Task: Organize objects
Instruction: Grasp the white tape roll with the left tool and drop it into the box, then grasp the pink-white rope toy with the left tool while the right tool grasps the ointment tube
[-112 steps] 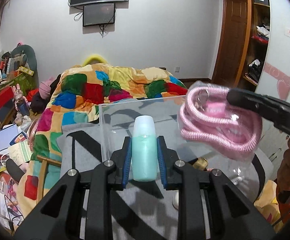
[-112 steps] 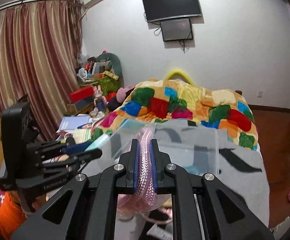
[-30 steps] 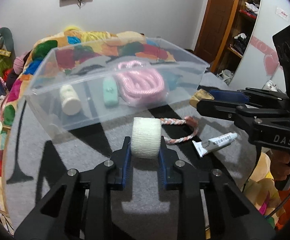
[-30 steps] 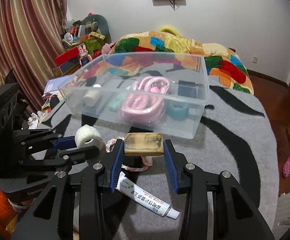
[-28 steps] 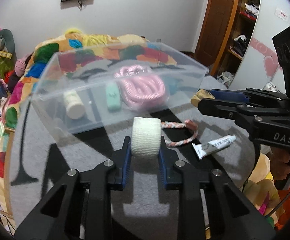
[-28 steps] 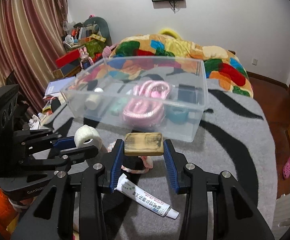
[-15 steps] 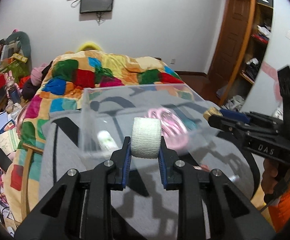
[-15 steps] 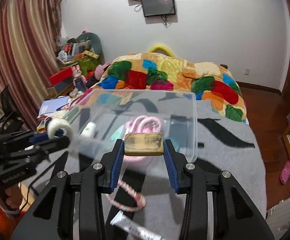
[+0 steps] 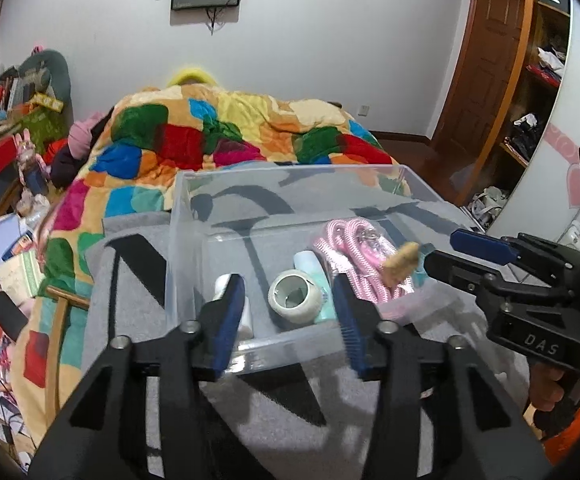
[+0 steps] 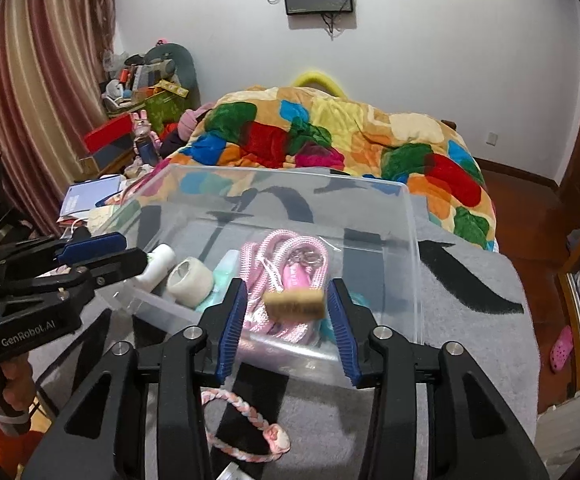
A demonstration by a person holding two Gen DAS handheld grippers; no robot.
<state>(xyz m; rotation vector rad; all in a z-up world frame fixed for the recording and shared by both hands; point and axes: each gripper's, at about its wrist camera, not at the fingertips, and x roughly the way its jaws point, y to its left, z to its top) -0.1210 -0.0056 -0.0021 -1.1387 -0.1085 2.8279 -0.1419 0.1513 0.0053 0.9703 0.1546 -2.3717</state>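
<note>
Both cameras sit low behind their own fingers, close above the near rim of the clear box, facing the far quilt (left view from the left, right view from the right). Each catches the other gripper.

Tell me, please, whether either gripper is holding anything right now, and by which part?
Neither: the left gripper and right gripper are open; the gauze roll and tan block are released.
</note>
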